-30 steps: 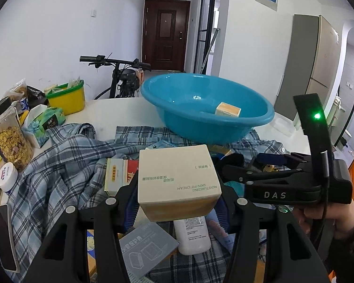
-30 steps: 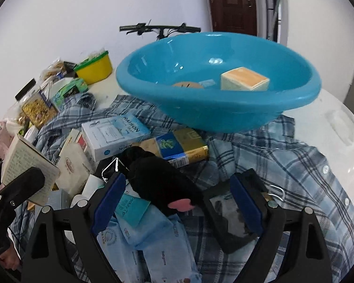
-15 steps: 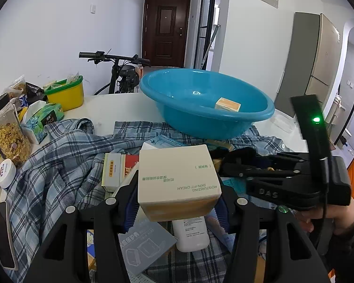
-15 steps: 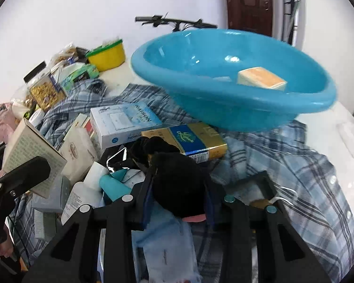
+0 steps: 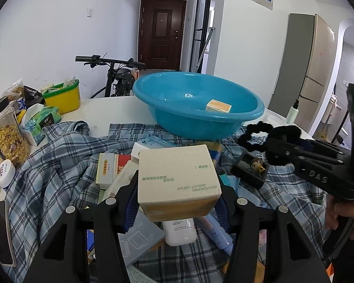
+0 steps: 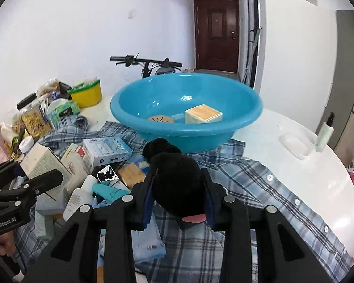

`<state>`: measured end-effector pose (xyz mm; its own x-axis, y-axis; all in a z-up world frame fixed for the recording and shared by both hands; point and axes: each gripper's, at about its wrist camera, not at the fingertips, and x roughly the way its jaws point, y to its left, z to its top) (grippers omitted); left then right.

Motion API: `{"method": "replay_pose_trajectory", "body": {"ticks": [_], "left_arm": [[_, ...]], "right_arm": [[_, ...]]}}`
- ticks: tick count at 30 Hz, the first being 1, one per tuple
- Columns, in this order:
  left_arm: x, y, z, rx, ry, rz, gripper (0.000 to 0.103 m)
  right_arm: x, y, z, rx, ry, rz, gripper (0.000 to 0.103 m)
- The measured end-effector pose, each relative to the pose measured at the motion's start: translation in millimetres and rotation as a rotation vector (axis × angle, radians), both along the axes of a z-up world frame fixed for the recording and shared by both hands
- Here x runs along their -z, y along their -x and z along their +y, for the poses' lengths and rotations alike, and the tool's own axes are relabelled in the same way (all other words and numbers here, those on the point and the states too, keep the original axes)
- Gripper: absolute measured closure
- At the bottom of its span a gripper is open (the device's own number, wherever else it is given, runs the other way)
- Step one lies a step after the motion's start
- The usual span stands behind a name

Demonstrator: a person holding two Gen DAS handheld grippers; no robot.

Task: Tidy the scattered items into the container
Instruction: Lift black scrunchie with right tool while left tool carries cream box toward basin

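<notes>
Right gripper [image 6: 178, 188] is clamped on a black plush [image 6: 177, 176]; left gripper [image 5: 179, 202] clamps a cream box [image 5: 177, 179]. The basin [image 6: 247, 118] sits straight ahead, nearer the right.

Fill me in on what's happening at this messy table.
A person is tidying clutter off a plaid shirt into a blue basin, with tongs in each hand. The left tongs grip a cream skincare box. The right tongs have just closed on a fluffy black item and hold it above the pile, short of the basin. Inside it lie a small cream box and a round tan piece; many boxes and bottles remain on the shirt.
</notes>
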<state>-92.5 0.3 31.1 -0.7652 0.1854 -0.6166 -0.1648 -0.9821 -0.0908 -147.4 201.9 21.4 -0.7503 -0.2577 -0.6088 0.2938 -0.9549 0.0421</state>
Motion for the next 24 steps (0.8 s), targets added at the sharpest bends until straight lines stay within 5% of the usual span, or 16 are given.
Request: {"method": "replay_pose_trajectory", "body": {"ticks": [24], "left_arm": [[-4.7, -31.7, 12.7, 0.017, -0.009, 0.027, 0.047]], "right_arm": [[5.0, -38.1, 9.0, 0.013, 0.000, -0.022, 0.068]]}}
